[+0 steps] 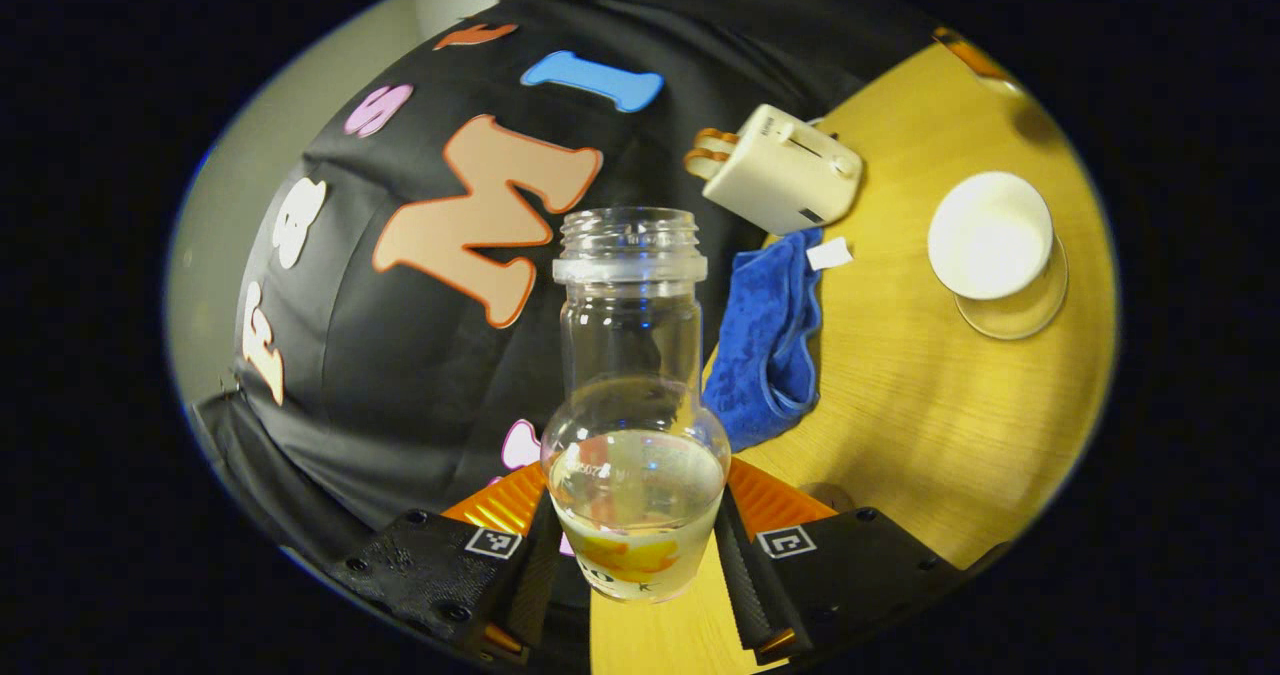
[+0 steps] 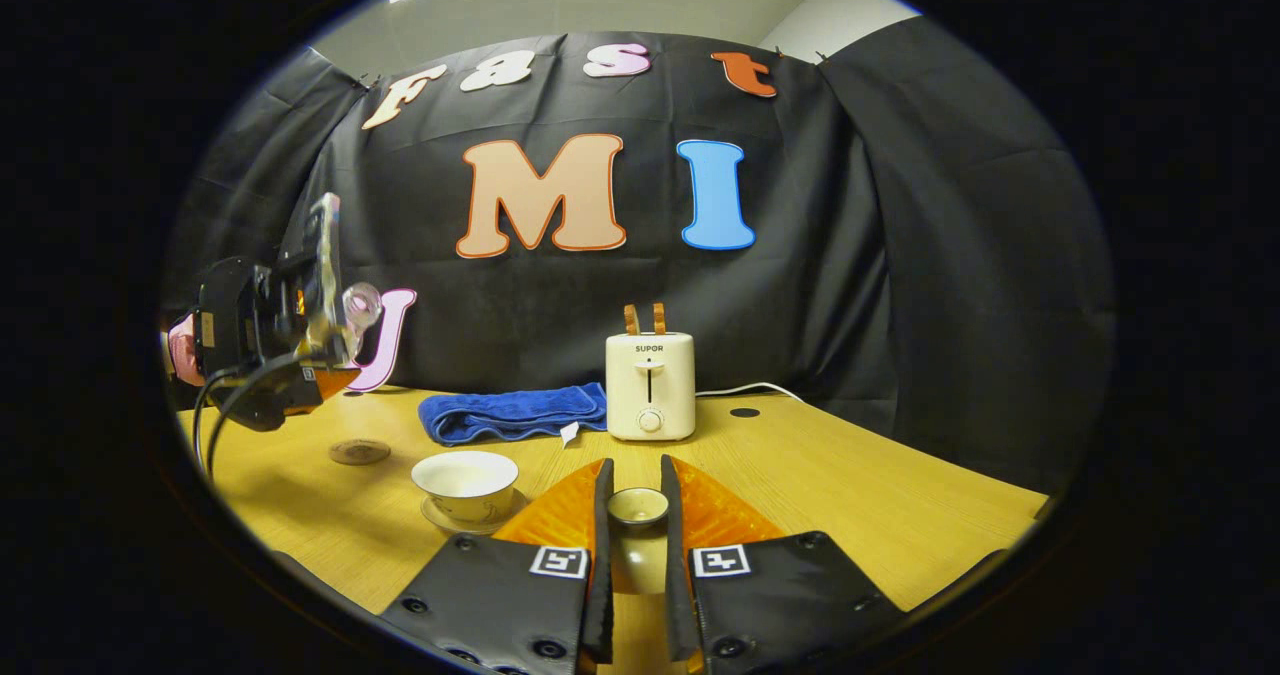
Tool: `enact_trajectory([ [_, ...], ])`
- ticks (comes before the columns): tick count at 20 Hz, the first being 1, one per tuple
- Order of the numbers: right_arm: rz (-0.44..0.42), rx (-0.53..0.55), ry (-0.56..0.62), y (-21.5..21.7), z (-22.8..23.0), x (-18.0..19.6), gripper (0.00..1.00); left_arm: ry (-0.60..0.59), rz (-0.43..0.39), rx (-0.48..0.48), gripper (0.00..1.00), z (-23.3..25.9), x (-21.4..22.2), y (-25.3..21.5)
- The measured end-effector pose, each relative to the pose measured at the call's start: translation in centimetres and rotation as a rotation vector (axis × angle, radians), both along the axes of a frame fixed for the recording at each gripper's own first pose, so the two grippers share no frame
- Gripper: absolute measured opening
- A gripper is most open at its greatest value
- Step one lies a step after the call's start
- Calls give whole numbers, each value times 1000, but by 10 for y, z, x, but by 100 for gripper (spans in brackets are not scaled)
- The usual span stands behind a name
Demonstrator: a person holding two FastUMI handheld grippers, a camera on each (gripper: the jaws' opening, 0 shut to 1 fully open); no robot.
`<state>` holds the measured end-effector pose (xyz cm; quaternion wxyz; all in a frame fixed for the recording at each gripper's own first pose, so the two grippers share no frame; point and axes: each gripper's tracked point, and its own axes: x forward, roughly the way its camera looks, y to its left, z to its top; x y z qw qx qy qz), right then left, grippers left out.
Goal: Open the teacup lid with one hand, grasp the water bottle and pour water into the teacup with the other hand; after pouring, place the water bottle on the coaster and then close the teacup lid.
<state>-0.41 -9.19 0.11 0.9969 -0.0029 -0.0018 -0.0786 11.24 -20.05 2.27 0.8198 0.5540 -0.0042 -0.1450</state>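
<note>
Left gripper (image 1: 636, 555): at the bottom centre of the left gripper view, both fingers pressed against the round lower body of the water bottle (image 1: 634, 425).
Water bottle: clear, uncapped, partly filled; it rose from between the fingers to the middle of the frame, its open mouth toward the top, with the booth wall behind it.
Teacup (image 1: 990, 235): white, uncovered, seated on a clear saucer (image 1: 1020, 310) at the right of the left gripper view; in the right gripper view it sat at lower left of centre on the wooden table (image 2: 850, 495).
Right gripper (image 2: 637, 515): at the bottom centre of the right gripper view, fingers nearly together and clamped on the teacup lid (image 2: 637, 505), which was held above the table.
Left gripper seen from afar: at the left edge of the right gripper view, raised above the table with the bottle tilted in it.
Coaster (image 2: 359, 451): a round disc on the table at lower left, left of the teacup and apart from it.
Blue towel (image 2: 515, 412): folded, just left of the toaster (image 2: 650, 385).
Toaster: cream, upright near the wall, two slices standing in its slots.
</note>
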Motion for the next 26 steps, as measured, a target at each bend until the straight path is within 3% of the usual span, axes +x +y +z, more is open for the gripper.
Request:
enact_trajectory([
  [4, -9, 1, 2, -5, 0, -1, 24, 13, -61, 206, 70, -29, 0, -13],
  [12, -14, 0, 3, -6, 0, -1, 24, -45, -106, 455, 70, -31, 14, -20],
  [26, -15, 0, 3, -7, 0, -1, 24, -110, -201, 679, 70, -24, -1, -45],
])
